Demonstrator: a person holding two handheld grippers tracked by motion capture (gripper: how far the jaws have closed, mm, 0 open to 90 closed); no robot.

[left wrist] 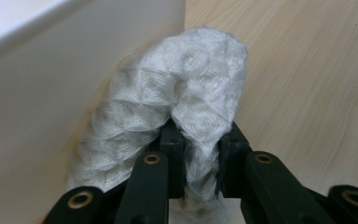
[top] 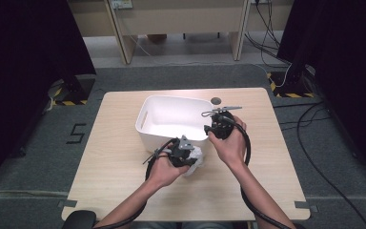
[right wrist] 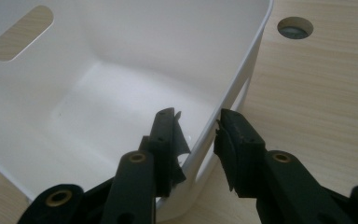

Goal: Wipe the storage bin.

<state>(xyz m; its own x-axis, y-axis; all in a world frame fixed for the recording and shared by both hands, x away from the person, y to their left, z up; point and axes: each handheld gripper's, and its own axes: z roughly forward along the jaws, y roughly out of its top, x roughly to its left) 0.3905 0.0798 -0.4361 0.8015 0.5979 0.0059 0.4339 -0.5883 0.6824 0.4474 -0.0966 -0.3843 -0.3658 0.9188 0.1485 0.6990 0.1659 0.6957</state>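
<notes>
A white plastic bin [top: 145,125] stands in the middle of the wooden table [top: 109,167]. My left gripper [top: 190,155] is just in front of the bin's near wall [left wrist: 37,102], shut on a crumpled white textured cloth [left wrist: 186,88]. The cloth [top: 197,161] bulges out between the jaws and rests against the table. My right gripper [top: 210,129] sits at the bin's near right corner. Its jaws straddle the bin's right wall [right wrist: 242,60] beside a handle slot, one jaw inside and one outside, and my right gripper [right wrist: 198,135] is closed on the rim.
The bin's inside [right wrist: 121,107] holds nothing. A round cable hole [top: 215,100] lies in the table behind the bin's right corner. Bare tabletop stretches to the left and right of the bin. Cables trail from both grippers toward the table's near edge.
</notes>
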